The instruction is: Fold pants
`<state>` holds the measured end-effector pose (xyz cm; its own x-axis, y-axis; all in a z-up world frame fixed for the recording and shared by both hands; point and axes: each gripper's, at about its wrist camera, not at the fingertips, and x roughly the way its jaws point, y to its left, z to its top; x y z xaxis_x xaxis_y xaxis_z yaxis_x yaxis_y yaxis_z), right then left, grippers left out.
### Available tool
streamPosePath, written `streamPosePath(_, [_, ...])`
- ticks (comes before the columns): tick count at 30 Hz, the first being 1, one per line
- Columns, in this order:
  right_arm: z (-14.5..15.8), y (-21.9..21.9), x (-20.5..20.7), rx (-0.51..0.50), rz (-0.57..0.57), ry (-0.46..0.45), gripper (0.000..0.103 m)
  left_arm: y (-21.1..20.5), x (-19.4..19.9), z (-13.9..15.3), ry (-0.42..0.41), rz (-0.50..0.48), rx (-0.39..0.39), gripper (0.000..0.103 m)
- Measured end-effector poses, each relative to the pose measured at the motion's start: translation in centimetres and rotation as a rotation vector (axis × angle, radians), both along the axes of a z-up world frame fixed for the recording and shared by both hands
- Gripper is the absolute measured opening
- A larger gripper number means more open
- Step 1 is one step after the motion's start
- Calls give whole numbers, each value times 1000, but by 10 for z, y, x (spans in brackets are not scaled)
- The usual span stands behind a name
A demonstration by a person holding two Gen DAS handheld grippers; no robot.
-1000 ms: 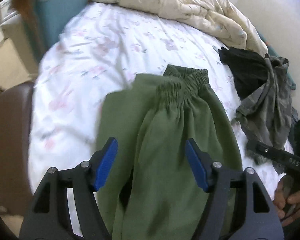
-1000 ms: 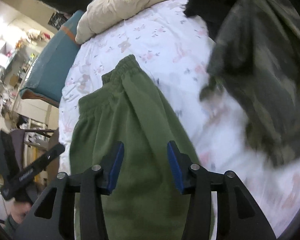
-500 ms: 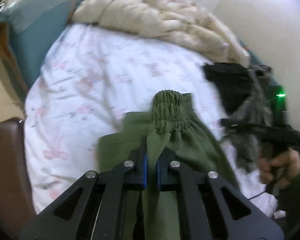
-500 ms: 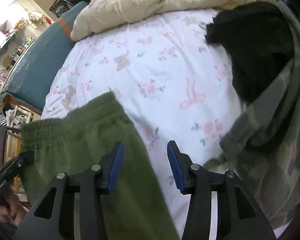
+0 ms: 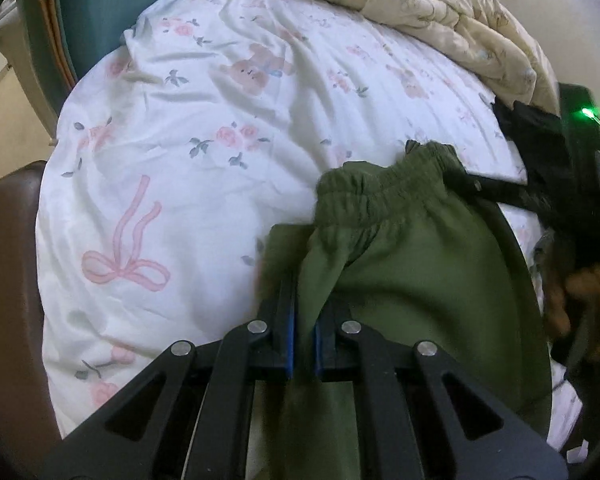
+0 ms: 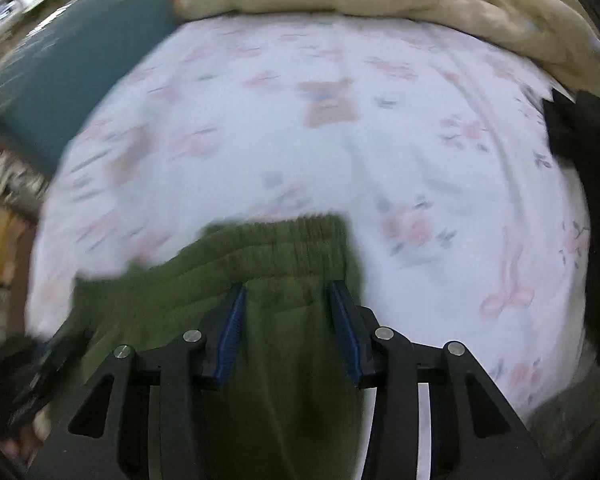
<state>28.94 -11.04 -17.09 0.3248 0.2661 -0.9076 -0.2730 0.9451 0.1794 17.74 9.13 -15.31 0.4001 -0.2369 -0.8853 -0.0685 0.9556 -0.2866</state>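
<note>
The green pants lie bunched on the floral bed sheet, elastic waistband toward the far side. My left gripper is shut on a fold of the green fabric just below the waistband. In the right wrist view the pants fill the lower middle, and my right gripper is open, its blue pads on either side of the cloth just below the waistband. The right gripper also shows as a dark shape at the waistband's right end in the left wrist view.
A cream quilt is heaped at the far side of the bed. Dark and camouflage clothes lie at the right. A teal cushion stands at the far left. A brown chair borders the bed's left edge.
My left gripper shut on the pants and has pulled them to the right and nearer. My right gripper swung left from the camouflage clothes to the waistband, still open.
</note>
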Motion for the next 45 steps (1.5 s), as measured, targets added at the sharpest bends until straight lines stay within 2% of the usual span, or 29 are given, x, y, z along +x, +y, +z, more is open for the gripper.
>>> streamPosePath(2, [-2, 2, 9, -35, 0, -8, 44, 3, 2, 1, -6, -2, -26, 6])
streamPosePath(4, [11, 9, 6, -89, 44, -71, 45, 7, 3, 4, -15, 0, -51, 7])
streamPosePath(5, [19, 9, 3, -94, 55, -84, 48, 9, 4, 5, -18, 0, -53, 7])
streamPosePath(6, [26, 5, 2, -73, 58, -77, 56, 10, 5, 6, -17, 2, -59, 8])
streamPosePath(8, [40, -7, -6, -20, 78, -42, 57, 12, 6, 6, -4, 10, -55, 8])
streamPosePath(12, [75, -37, -43, 141, 112, -81, 60, 13, 5, 6, 3, 18, -42, 8])
streamPosePath(14, [76, -47, -63, 251, 120, -19, 60, 11, 4, 6, -5, 17, -25, 8])
streamPosePath(16, [53, -41, -78, 350, 165, 134, 59, 9, 3, 3, -2, 25, -19, 8])
streamPosePath(17, [42, -35, -82, 353, 181, 174, 57, 8, 3, 2, 2, 28, -16, 9])
streamPosePath(18, [31, -30, -86, 329, 196, 188, 57, 7, 2, 1, 5, 30, -11, 9])
streamPosePath(19, [19, -26, -86, 255, 198, 178, 57, 7, 2, 0, 10, 25, -1, 13])
streamPosePath(20, [10, -27, -81, 120, 164, 127, 57, 8, 2, 0, 21, 26, 12, 17])
streamPosePath(21, [5, -34, -77, 51, 116, 90, 58, 10, 1, 1, 34, 38, 26, 31])
streamPosePath(22, [1, -52, -70, 4, -7, 79, 61, 14, -2, 5, 69, 70, 50, 37])
streamPosePath(23, [2, -66, -68, 29, -79, 100, 61, 17, -5, 10, 92, 95, 39, 37])
streamPosePath(24, [7, -76, -70, 100, -118, 117, 61, 17, -12, 20, 107, 107, 9, 37])
streamPosePath(25, [19, -83, -77, 168, -121, 115, 61, 13, -22, 35, 95, 79, -10, 40])
streamPosePath(26, [30, -85, -85, 183, -106, 99, 61, 6, -34, 53, 76, 44, 8, 46])
streamPosePath(27, [41, -86, -96, 185, -88, 79, 61, 0, -46, 65, 57, 28, 30, 62])
streamPosePath(28, [56, -85, -115, 203, -56, 71, 61, -9, -67, 83, 29, 13, 53, 74])
streamPosePath(31, [70, -83, -160, 307, -4, 145, 61, -32, -118, 101, 20, -22, 8, 76])
streamPosePath(33, [75, -79, -200, 386, 23, 205, 66, -53, -148, 92, 75, -71, -34, 76])
streamPosePath(34, [72, -76, -222, 398, 22, 239, 67, -64, -163, 81, 135, -102, -31, 76])
streamPosePath(38, [38, -67, -282, 357, -60, 398, 68, -85, -219, 24, 400, -143, 2, 76])
streamPosePath(39, [31, -67, -293, 339, -79, 422, 68, -86, -230, 19, 406, -147, 22, 76])
streamPosePath(41, [17, -68, -319, 304, -105, 456, 68, -89, -255, 11, 402, -190, 109, 83])
streamPosePath(42, [11, -68, -331, 255, -108, 468, 68, -88, -264, 6, 418, -203, 114, 87])
streamPosePath(43, [3, -68, -343, 194, -107, 489, 68, -82, -271, 3, 436, -192, 86, 87])
streamPosePath(45, [0, -71, -362, 144, -102, 498, 68, -67, -277, 10, 439, -114, 38, 87])
